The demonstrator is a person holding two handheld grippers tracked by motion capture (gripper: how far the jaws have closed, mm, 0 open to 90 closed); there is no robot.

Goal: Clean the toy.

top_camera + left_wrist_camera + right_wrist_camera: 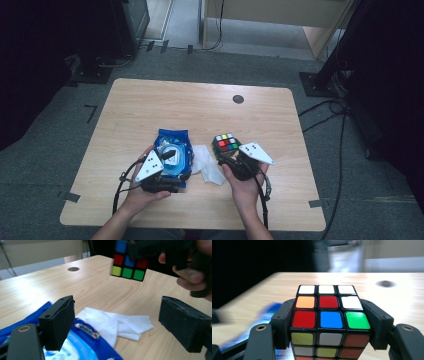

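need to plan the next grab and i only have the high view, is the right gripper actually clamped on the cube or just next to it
Observer: Clamped. In the right gripper view both jaws of the right gripper press the sides of the cube.
Operator: is the cube resting on the table
Observer: No. The left gripper view shows it held above the table, with a gap under it.
Operator: and the left one, holding anything
Observer: No. The left gripper has its jaws wide apart, over the blue packet and a white tissue.
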